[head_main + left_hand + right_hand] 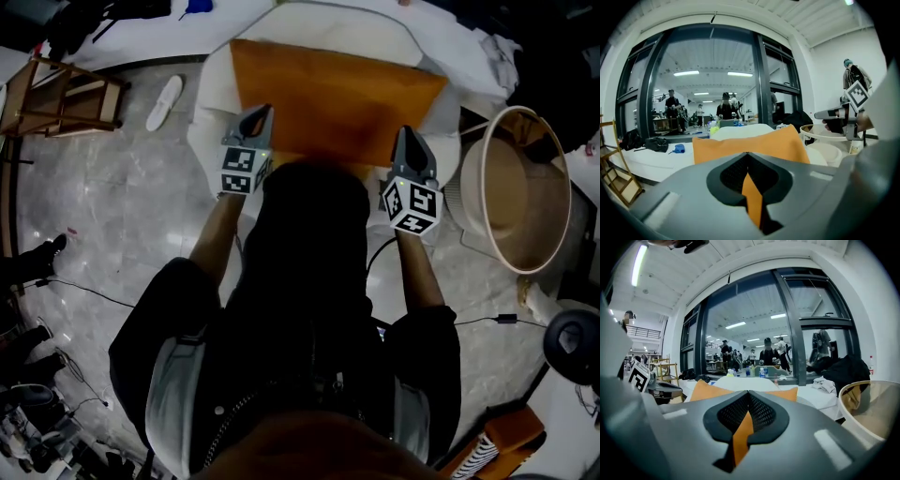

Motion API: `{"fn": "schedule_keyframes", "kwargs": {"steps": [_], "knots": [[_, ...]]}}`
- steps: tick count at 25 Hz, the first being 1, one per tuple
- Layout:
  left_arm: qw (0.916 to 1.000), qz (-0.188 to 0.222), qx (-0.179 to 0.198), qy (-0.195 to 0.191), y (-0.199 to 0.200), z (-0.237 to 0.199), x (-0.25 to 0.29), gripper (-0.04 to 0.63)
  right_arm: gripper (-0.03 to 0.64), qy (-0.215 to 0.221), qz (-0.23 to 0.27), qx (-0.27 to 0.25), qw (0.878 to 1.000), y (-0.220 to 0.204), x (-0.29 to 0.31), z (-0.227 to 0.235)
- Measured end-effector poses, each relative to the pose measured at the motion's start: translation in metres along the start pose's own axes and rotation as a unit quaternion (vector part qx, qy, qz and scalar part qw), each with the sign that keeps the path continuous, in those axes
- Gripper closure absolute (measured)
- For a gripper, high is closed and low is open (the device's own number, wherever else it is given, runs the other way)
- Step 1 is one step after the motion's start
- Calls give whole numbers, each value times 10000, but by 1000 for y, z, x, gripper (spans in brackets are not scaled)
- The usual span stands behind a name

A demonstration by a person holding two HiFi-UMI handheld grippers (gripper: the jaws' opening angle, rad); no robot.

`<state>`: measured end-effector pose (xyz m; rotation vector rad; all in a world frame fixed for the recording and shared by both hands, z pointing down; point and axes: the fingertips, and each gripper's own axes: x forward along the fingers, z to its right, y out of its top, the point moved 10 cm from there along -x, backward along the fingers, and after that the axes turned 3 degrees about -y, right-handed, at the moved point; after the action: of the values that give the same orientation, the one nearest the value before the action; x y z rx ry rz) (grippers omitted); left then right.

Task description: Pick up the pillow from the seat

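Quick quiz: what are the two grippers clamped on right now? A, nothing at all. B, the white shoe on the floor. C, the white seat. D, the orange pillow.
D: a strip of the orange pillow is pinched between the closed jaws of the left gripper and of the right gripper, and the head view shows both at the pillow's near edge.

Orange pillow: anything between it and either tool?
Nothing. The left tool and right tool are each shut on the flat orange fabric pillow; each gripper view shows orange cloth pinched in the jaws.
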<state>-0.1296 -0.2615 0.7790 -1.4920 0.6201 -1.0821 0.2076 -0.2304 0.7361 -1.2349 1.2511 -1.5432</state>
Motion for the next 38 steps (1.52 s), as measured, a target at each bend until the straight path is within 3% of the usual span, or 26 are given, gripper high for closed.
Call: {"fn": "schedule_keyframes", "kwargs": {"steps": [6,13,20,23,27,29,31,38], "knots": [[9994,76,275,199,-41,-23,5,583,615,-93,114,-33,9999,-39,21,19],[9992,-65,70,383,-88,-54,7,525,615,-48,196,-102,9997,-70,35,23],[9996,-257,-16,142,-107,-69,18,286,604,-70,-222,-274,9994,-91,38,39],[9997,-237,-55,6,-115,-76,27,190,530,-116,-524,-295,9981,-99,43,49],[9995,-171,-276,-60,-122,-86,34,126,362,96,-672,-171,9975,-111,59,61],[9986,-140,-504,-54,-126,-89,38,99,207,170,-715,-195,9971,-117,68,68],[9975,-167,-676,-89,-130,-90,41,92,108,260,-862,-161,9958,-124,77,75],[9920,-429,-932,-741,-137,-87,62,91,43,677,-1270,459,9885,-145,109,96]]}}
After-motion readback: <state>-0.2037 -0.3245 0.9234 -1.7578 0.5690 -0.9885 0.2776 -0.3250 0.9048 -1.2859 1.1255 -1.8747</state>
